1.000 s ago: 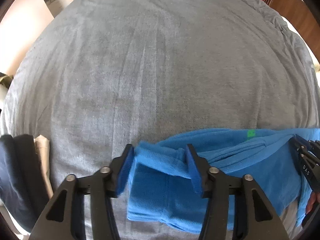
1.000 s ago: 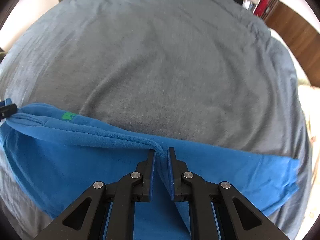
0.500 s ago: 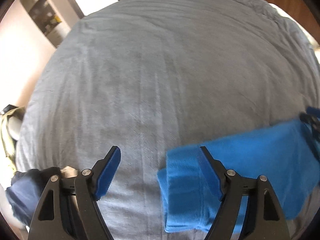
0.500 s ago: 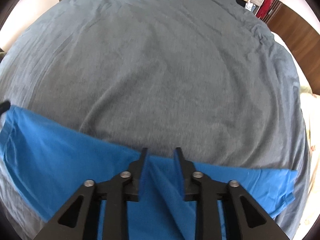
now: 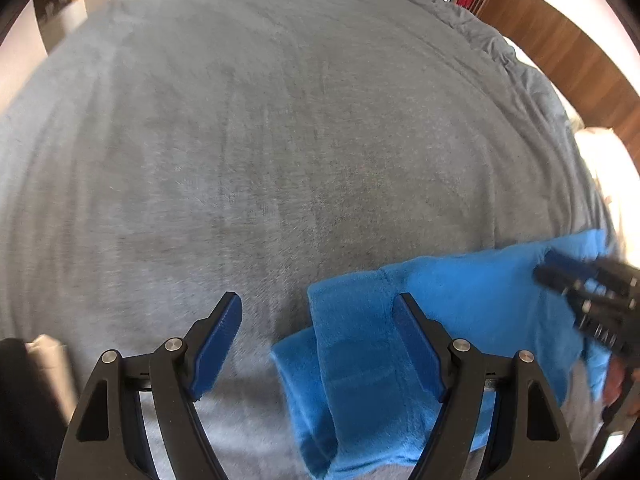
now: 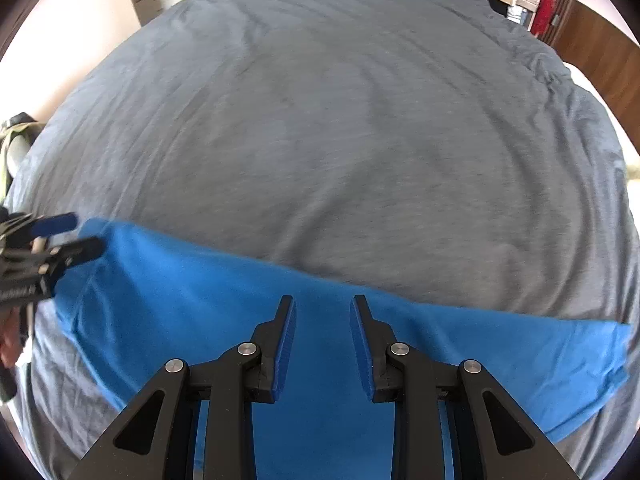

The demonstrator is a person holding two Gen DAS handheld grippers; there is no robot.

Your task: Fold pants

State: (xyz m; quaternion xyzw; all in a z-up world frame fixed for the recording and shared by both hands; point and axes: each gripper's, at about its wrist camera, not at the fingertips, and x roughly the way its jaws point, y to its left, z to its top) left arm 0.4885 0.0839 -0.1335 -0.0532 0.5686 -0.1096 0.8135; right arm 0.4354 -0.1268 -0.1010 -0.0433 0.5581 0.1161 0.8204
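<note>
The blue fleece pants (image 5: 480, 292) lie folded lengthwise in a long flat band across the near part of the grey bed cover (image 5: 300, 140). My left gripper (image 5: 316, 300) is open wide over the band's left end. Its right finger is above the cloth and its left finger is above bare cover, and nothing is pinched. In the right wrist view the pants (image 6: 180, 300) stretch from left to right, and my right gripper (image 6: 322, 300) hovers over their middle, open by a modest gap with no cloth between the pads. Each gripper shows at the edge of the other's view: the right gripper (image 5: 580, 292) and the left gripper (image 6: 60, 240).
A wooden headboard (image 5: 560, 52) and a pale pillow (image 5: 608, 152) run along the right side. Dark and beige folded clothes (image 5: 36, 360) sit at the bed's near left edge. The person's hand (image 6: 8, 344) shows behind the left gripper. Clutter stands beyond the far end.
Both grippers have let go of the pants, and the raised fold now lies flat. The left jaws opened wide and shifted left. The right jaws parted and lifted off the cloth.
</note>
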